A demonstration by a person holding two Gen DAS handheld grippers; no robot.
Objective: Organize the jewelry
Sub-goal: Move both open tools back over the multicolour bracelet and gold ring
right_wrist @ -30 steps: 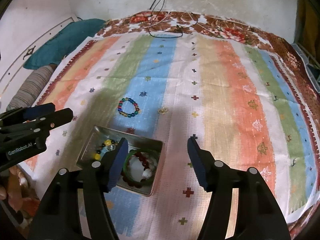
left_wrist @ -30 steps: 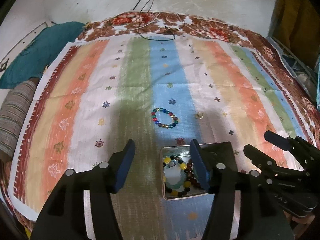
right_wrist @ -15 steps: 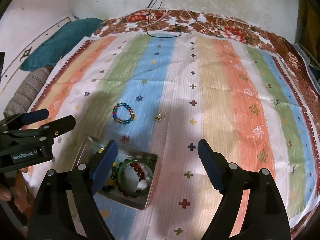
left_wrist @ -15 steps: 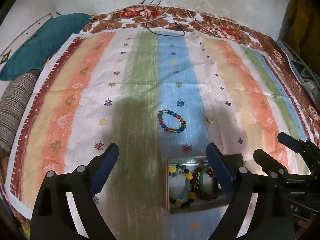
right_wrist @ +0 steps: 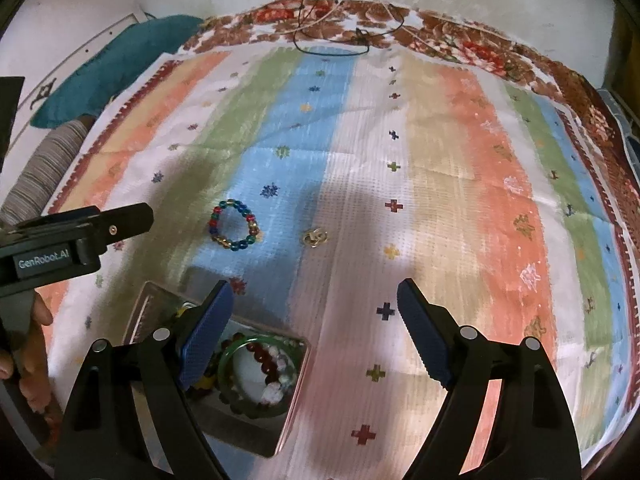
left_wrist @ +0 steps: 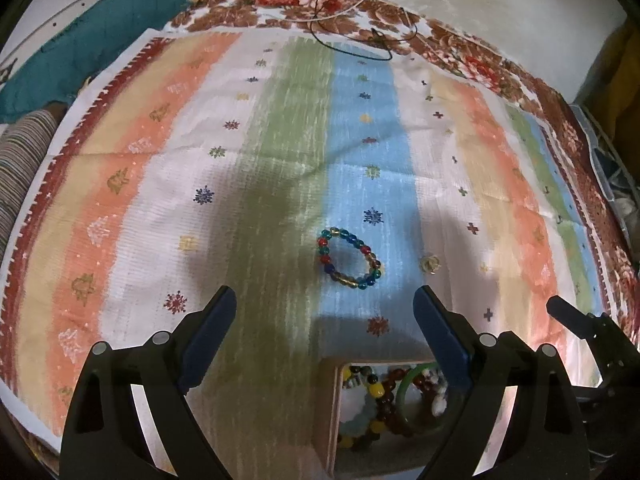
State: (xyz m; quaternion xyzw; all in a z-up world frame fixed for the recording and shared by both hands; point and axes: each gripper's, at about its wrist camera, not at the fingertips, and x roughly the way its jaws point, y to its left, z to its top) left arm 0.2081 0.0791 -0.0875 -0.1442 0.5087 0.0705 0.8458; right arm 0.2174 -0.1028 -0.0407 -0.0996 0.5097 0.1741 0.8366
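Note:
A multicoloured bead bracelet (left_wrist: pixel 349 258) lies on the striped cloth; it also shows in the right wrist view (right_wrist: pixel 234 230). A small gold ring (left_wrist: pixel 430 264) lies to its right, also in the right wrist view (right_wrist: pixel 315 237). A metal tin (left_wrist: pixel 334 420) near me holds several bracelets, among them a green bangle (right_wrist: pixel 256 376). The tin also shows in the right wrist view (right_wrist: pixel 244 436). My left gripper (left_wrist: pixel 324 336) is open and empty, short of the loose bracelet. My right gripper (right_wrist: pixel 314 332) is open and empty, beside the tin.
A teal cushion (left_wrist: pixel 88 44) and a striped bolster (left_wrist: pixel 20 160) lie at the left edge. A black cable (left_wrist: pixel 352 40) lies at the far end of the cloth. The left gripper's body (right_wrist: pixel 60 240) shows at the left of the right wrist view.
Both grippers have opened wider and moved forward over the cloth. The tin has slid toward the bottom of both views and the loose bracelet appears closer.

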